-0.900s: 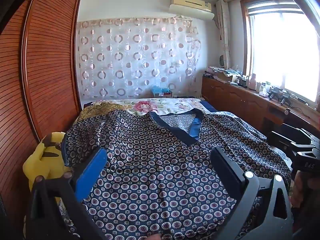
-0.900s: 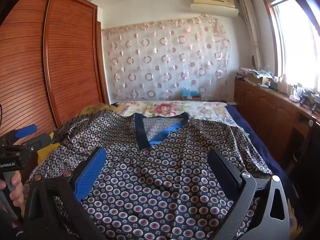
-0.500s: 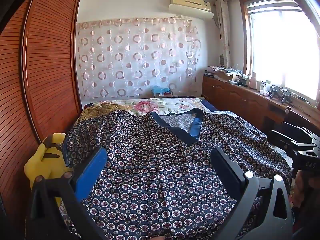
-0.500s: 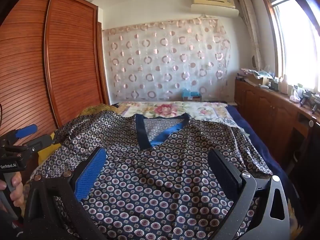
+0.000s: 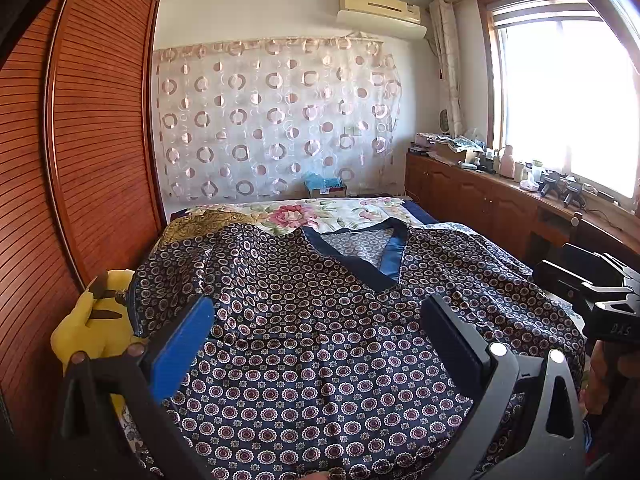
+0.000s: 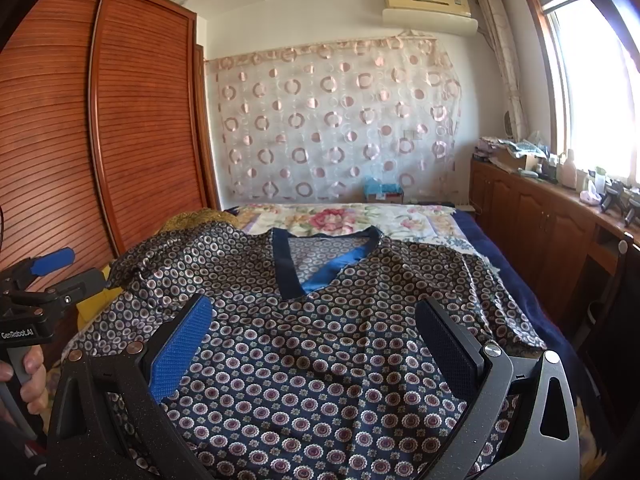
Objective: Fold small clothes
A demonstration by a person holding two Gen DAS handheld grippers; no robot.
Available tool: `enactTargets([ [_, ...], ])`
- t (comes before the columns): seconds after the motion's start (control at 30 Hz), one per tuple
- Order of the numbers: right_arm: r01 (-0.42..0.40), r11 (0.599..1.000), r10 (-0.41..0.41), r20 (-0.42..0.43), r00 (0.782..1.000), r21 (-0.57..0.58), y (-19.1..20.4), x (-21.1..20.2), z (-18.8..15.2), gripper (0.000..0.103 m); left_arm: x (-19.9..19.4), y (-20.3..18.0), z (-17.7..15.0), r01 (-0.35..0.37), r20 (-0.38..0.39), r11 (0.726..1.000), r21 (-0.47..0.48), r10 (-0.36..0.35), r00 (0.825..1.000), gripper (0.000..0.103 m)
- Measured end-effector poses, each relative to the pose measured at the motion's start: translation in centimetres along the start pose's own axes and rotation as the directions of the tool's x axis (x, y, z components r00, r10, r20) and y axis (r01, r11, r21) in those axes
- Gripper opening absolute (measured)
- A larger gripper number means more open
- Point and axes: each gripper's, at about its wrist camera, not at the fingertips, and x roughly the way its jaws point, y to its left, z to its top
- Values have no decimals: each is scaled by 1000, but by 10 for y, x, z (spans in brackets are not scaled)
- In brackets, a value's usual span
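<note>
A yellow plush toy (image 5: pixel 94 328) sits left of the left gripper (image 5: pixel 318 328); both it and the right gripper (image 6: pixel 314 330) hover with jaws spread wide, grasping nothing, over the navy medallion-print satin V-neck top (image 6: pixel 320 344) spread flat ahead on the floral-sheeted bed (image 6: pixel 348 216).

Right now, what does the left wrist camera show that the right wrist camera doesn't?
Only the left wrist view shows the yellow plush toy whole, wedged between the bed and the wardrobe, and the right tongs at its right edge. Only the right wrist view shows the left tongs held by a hand at its left edge. Both show the patterned shirt spread flat on the bed, collar away from the cameras, with each camera's own open tongs above it.
</note>
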Motion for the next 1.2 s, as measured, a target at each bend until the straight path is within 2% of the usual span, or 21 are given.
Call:
enactTargets([
  [1.2,-1,1000,1,3,1000,2,1,-1,1,103,-8,0,11,-4,4,1000,6,4,1000,103],
])
